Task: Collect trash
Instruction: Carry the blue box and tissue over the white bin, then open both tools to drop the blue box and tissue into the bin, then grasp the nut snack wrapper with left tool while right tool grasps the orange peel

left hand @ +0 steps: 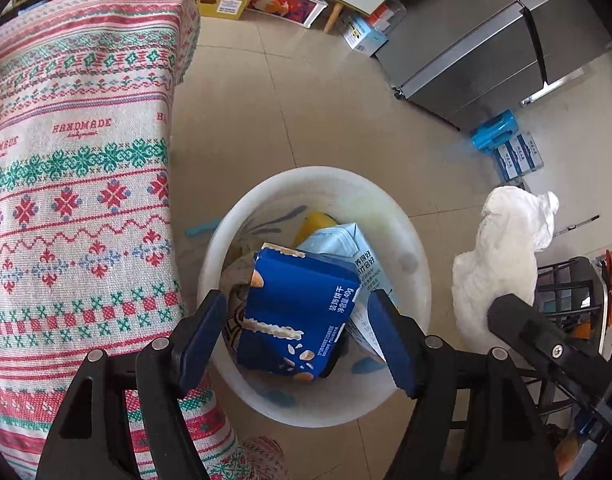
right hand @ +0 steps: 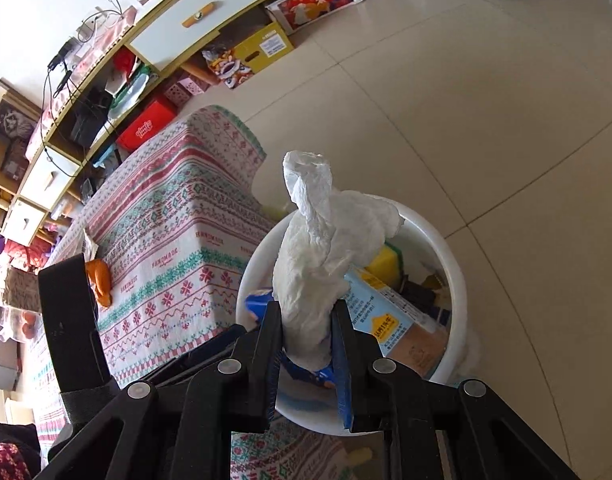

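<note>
A white round bin (left hand: 414,264) stands on the floor beside the table. In it lie a blue biscuit box (left hand: 297,312), a light milk carton (left hand: 358,252) and a yellow sponge (left hand: 316,224). My left gripper (left hand: 301,340) is open above the bin, its fingers either side of the blue box without touching it. My right gripper (right hand: 306,344) is shut on a crumpled white tissue (right hand: 326,248) and holds it over the bin (right hand: 454,264). The tissue (left hand: 502,260) and the right gripper's finger also show in the left wrist view, right of the bin.
A table with a patterned cloth (left hand: 73,184) stands left of the bin; an orange peel (right hand: 99,280) lies on it. A grey fridge (left hand: 506,48) and blue boxes (left hand: 514,152) are at the far right. A shelf unit (right hand: 193,20) lines the wall.
</note>
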Tool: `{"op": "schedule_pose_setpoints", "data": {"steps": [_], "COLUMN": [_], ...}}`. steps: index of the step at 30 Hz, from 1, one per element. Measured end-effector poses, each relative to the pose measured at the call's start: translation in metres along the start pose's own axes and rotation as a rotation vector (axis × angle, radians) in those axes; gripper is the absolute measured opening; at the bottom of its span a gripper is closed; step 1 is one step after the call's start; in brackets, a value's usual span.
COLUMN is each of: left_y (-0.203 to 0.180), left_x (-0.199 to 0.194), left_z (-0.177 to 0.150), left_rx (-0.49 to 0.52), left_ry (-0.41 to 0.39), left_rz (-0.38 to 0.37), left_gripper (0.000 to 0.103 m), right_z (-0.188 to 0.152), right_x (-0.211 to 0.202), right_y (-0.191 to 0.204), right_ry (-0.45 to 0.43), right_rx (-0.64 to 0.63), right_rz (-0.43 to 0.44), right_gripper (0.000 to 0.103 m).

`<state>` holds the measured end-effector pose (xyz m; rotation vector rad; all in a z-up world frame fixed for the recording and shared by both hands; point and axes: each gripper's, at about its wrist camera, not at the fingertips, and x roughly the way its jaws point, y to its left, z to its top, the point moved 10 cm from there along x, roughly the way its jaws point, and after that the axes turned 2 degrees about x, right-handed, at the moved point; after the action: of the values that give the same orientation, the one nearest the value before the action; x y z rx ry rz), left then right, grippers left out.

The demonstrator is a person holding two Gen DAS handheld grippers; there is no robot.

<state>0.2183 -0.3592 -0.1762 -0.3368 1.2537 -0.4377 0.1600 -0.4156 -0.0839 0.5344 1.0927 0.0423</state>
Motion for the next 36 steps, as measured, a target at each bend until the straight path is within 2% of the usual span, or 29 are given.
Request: {"op": "schedule_pose_setpoints", "data": {"steps": [3,7,9,11,15,19,22,24,28,36], "left_y": [0.009,0.022,0.029,0.038,0.055,0.076,0.091,0.106,0.137,0.216], "left_x": [-0.007,-0.021,-0.030,-0.041,-0.059,-0.081,-0.094,-0.104,-0.118,-0.161], "left_z": [0.003,0.007,0.009,0.007,0.000,-0.003,0.000,-0.001,0.000,-0.002], "left_rx": [-0.029,-0.046,-0.045,-0.044,-0.044,-0.041,-0.043,-0.052,-0.079,-0.174], "left_ry": [0.002,-0.015,-0.030,-0.038,-0.044,-0.061,-0.076,-0.087,-0.096,-0.142], "left_rz": [-0.010,-0.008,-0.006,-0.002,0.008,0.029,0.049,0.070,0.109,0.176], "left_gripper": [0.076,0.076,0.076,0.076,0.075,0.075,0.075,0.075,0.075,0.075], "right_z": [-0.007,-0.030,-0.044,-0.048,-0.031,-0.028,-0.019,-0.012,-0.004,0.010], "right_x": [0.009,0.029,0.043,0.050,0.037,0.033,0.026,0.023,0.021,0.018], "right_y": [0.004,0.008,0.008,0.002,-0.003,-0.007,-0.004,-0.003,-0.003,0.017], "right_ry": [0.040,0.146,0.216,0.239,0.162,0.144,0.096,0.067,0.036,-0.031], "right_rx": [-0.025,-0.103,-0.165,-0.203,-0.144,-0.136,-0.124,-0.099,-0.066,-0.069], "right_rz": [-0.004,-0.038,-0.092,-0.167,-0.149,-0.173,-0.169,-0.176,-0.198,-0.199], "right_gripper": [0.021,0.024,0.026,0.030,0.038,0.038,0.038,0.042,0.042,0.048]}}
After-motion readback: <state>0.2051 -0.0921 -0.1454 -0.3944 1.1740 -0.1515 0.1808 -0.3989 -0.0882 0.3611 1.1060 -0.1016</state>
